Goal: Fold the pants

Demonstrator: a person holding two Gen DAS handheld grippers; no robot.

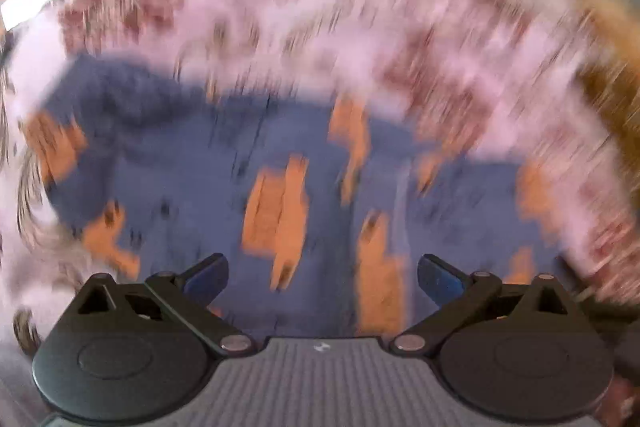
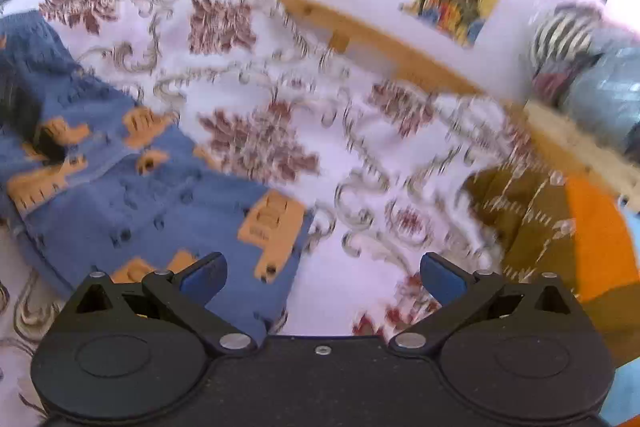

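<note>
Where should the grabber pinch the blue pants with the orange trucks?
Probably the pants corner nearest the open right gripper, coming from the bedspread side. That edge lies flat and reachable.

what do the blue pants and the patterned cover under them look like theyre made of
The blue pants look like soft knit or jersey cloth, matte, with printed orange vehicle shapes; they wrinkle and drape limply. The patterned cover looks like woven or printed fabric, pale with maroon floral patches and grey scrolls, and no sheen. Motion blur hides any weave, so both are guesses.
</note>
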